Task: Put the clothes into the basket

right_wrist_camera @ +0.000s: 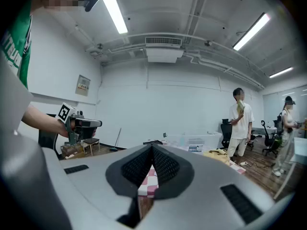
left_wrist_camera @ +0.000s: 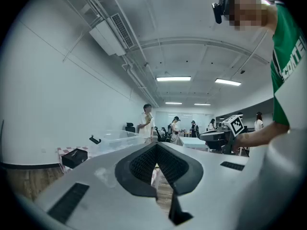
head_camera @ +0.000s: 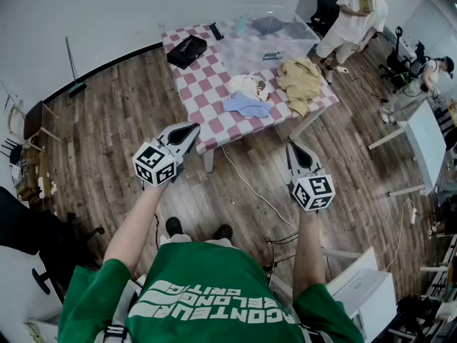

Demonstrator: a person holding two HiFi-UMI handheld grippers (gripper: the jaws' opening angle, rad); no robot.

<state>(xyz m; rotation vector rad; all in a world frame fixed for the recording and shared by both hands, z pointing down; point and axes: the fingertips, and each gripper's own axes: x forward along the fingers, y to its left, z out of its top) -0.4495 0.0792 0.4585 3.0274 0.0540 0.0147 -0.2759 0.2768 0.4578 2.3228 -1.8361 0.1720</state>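
Observation:
Across the wooden floor stands a table with a red-and-white checked cloth (head_camera: 198, 91). On it lie a yellow garment (head_camera: 300, 81), a white garment (head_camera: 249, 86) and a blue garment (head_camera: 245, 106). A clear plastic basket (head_camera: 263, 40) sits at the table's far side. My left gripper (head_camera: 193, 128) and right gripper (head_camera: 292, 147) hover short of the table's near edge, both shut and empty. The left gripper view shows shut jaws (left_wrist_camera: 156, 146) and the basket (left_wrist_camera: 116, 140). Past the shut jaws (right_wrist_camera: 152, 148) in the right gripper view I see the basket (right_wrist_camera: 195, 142) and yellow garment (right_wrist_camera: 217, 153).
A black bag (head_camera: 186, 51) lies on the table's far left. A person (head_camera: 355, 16) stands at the table's far right corner, another (head_camera: 421, 81) by a white desk (head_camera: 425, 145). A cable (head_camera: 250, 188) trails across the floor. A broom (head_camera: 73, 68) leans on the wall.

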